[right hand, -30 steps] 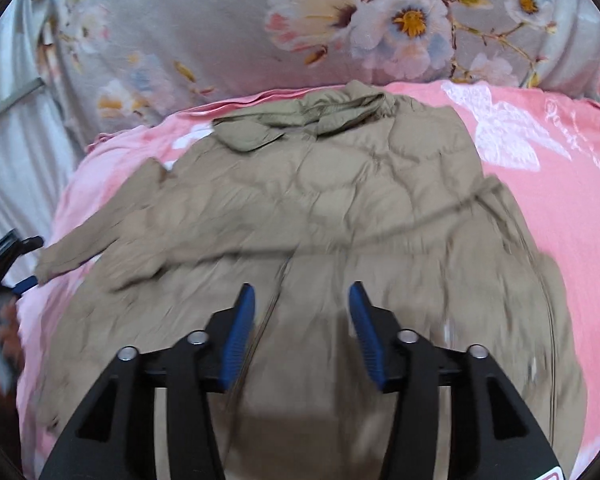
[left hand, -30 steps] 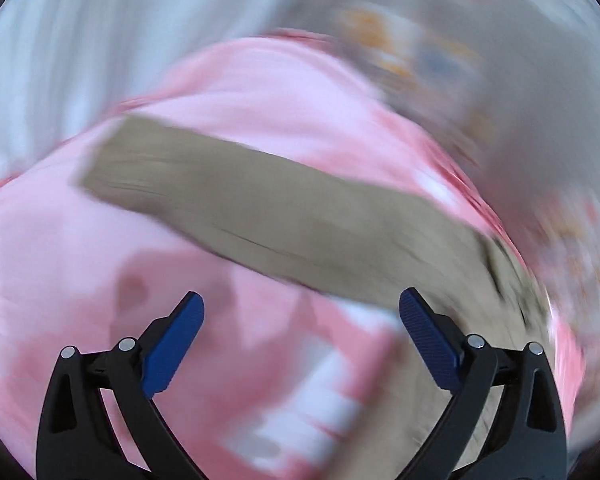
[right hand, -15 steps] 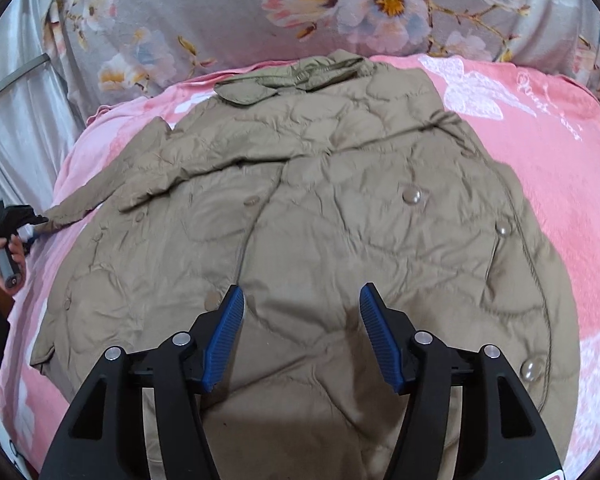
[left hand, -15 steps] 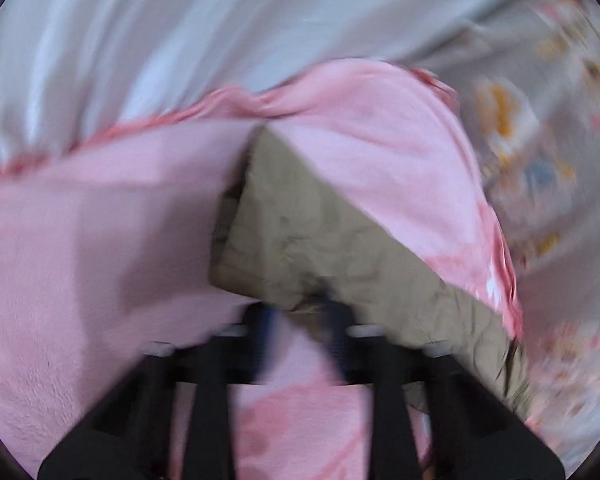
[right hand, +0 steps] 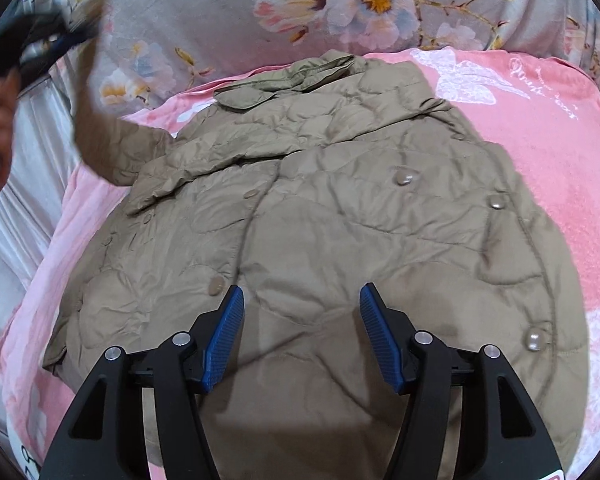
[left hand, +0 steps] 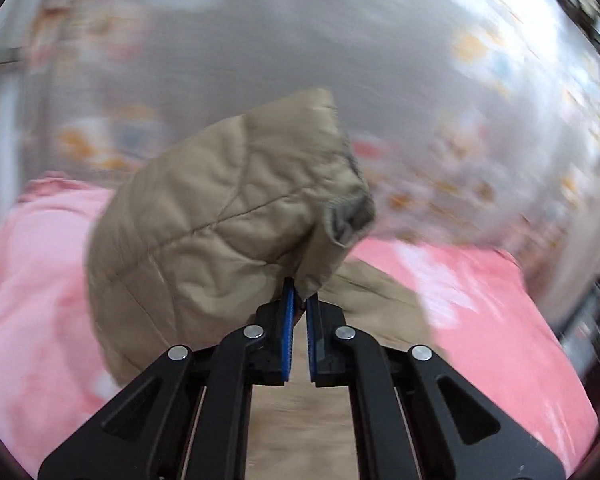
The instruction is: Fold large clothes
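Now, with the left claw [left hand: 299,300] closed tight on the sleeve [left hand: 228,216] of the jacket [right hand: 320,240] lying on the pink bed [right hand: 560,160], carry it smoothly across the chest while the half-open, empty right claw [right hand: 301,336] hovers above the hem.

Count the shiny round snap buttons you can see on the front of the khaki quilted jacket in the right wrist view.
3 on the jacket: one near the chest, one toward its right edge, one low by the hem. Duller fabric-coloured buttons also show, and folds may hide more.
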Motion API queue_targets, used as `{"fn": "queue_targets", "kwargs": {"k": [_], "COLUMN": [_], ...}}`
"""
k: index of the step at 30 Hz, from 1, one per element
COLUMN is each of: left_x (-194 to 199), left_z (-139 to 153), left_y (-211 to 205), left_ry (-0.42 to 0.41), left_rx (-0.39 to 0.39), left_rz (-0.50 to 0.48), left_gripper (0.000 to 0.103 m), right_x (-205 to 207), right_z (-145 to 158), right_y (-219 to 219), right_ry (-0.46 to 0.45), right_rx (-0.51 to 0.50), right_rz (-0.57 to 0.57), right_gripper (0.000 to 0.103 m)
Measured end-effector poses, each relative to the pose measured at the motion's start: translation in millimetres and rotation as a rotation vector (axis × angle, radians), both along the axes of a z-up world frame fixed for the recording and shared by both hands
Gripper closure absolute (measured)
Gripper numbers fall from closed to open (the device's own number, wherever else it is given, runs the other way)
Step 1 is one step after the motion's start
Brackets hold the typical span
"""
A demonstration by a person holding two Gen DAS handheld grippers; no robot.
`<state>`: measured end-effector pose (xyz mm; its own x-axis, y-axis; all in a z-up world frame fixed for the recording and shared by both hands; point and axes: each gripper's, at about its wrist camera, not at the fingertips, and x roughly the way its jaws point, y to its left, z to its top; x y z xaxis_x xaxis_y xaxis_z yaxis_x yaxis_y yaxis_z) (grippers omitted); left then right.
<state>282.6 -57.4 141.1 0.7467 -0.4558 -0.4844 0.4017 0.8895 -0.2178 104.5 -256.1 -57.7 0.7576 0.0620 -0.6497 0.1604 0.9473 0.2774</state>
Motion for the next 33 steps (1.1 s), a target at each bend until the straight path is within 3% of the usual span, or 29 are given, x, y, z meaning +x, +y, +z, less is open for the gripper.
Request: {"fn": "queue_targets", "kwargs": {"k": [3, 5, 6, 7, 11, 14, 21, 26, 29, 30, 32, 33], "left_x": [-5.3, -2.2, -2.9, -3.7, -2.8, 6.5, 64.9, 99.4, 112.5, 116.3, 123.1, 126.5], "left_z": [-34.9, -66.1, -85.3, -97.3, -113.4, -109.6, -128.8, -166.1, -187.9, -194.0, -200.9, -203.4], "left_y": [-70.6, -99.5, -108.1, -109.2, -70.4, -21.3, 125.2, 170.4, 176.9, 176.5, 173.2, 172.4], "left_ry": [0.088, 0.186, 0.242, 0.269, 0.330, 0.333, 0.415, 0.535, 0.593, 0.609, 0.625, 0.625], "left_rx": [0.015, 0.018, 0.001, -0.025, -0.175, -0.264, -0.405, -0.507, -0.568, -0.587, -0.594, -0.591], "left_rz": [-0.099, -0.144, -0.152, -0.138, -0.113, -0.041, 0.270, 0.362, 0.365, 0.353, 0.349, 0.356], "left_gripper": [0.089, 0.061, 0.037, 0.026, 0.017, 0.016, 0.016, 0.019, 0.028, 0.033, 0.036, 0.042], "right_x": [-9.4, -16.1, -18.0, -20.4, -23.8, -13.5, 53.8, 105.3, 126.7, 130.6, 136.5, 138.6], "right_z": [0.8, 1.3, 1.6, 2.1, 7.4, 18.7, 38.0, 31.9, 17.1, 13.3, 10.2, 9.3], "right_y": [-14.1, -26.7, -32.1, -38.5, -62.3, -82.7, -115.7, -114.8, -115.6, -114.2, -110.0, -108.6], "right_ry": [-0.005, -0.009, -0.011, -0.013, -0.031, -0.063, -0.103, -0.063, -0.025, -0.020, -0.023, -0.018], "right_rx": [0.003, -0.001, -0.007, -0.016, -0.029, -0.008, 0.128, 0.211, 0.274, 0.290, 0.301, 0.300], "right_rz": [-0.016, -0.035, -0.042, -0.053, -0.085, -0.099, -0.108, -0.098, -0.104, -0.100, -0.076, -0.065], "right_gripper": [0.042, 0.041, 0.040, 0.038, 0.036, 0.033, 0.031, 0.031, 0.031, 0.033, 0.056, 0.072]}}
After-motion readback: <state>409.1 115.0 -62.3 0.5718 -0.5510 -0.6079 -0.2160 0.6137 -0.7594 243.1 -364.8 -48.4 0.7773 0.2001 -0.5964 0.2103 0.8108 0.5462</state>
